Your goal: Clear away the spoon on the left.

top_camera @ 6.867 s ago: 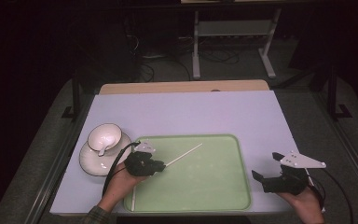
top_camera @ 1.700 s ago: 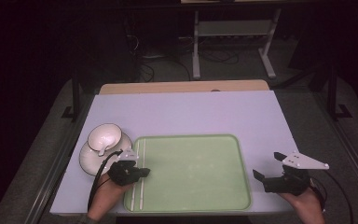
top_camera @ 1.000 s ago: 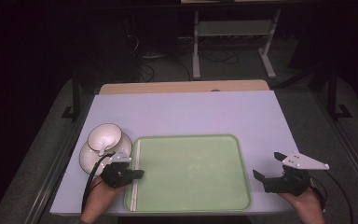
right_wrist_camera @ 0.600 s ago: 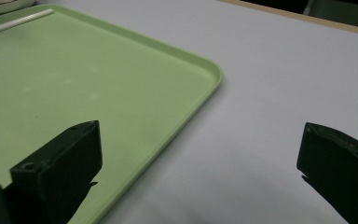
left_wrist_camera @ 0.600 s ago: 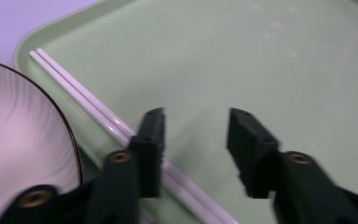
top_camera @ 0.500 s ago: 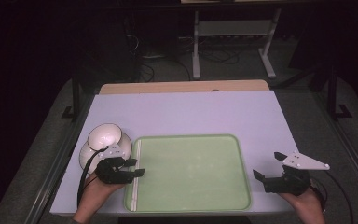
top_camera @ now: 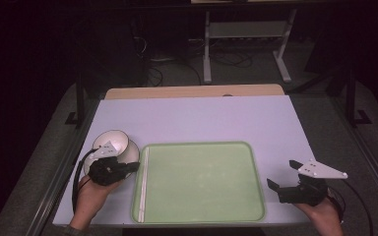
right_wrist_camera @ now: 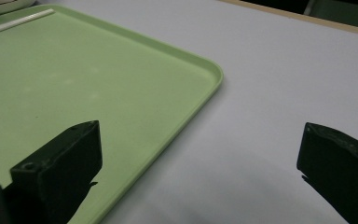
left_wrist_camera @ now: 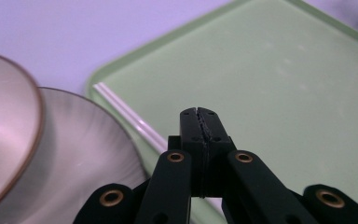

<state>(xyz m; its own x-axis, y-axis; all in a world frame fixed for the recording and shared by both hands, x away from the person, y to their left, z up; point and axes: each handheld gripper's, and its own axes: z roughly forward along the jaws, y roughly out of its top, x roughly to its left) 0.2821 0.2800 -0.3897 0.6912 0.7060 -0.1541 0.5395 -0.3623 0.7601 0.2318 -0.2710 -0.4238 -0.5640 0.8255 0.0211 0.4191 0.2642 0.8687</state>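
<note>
Left gripper [top_camera: 134, 166], lower left of the high view, has its jaws pressed together on nothing, tips over the gap between the shallow white ceramic bowl on its saucer [top_camera: 112, 142] and the pale green rectangular plastic tray [top_camera: 256, 196]; right gripper [top_camera: 281, 178], lower right, is spread wide and idle over the lilac table mat [top_camera: 202, 118]. The thin white straight stick [top_camera: 144, 183] lies flat along the tray's left inner edge, just right of the left gripper. Looks like the stick placement is done; the next move probably needs the left jaws opened before reaching up-frame for the bowl.
</note>
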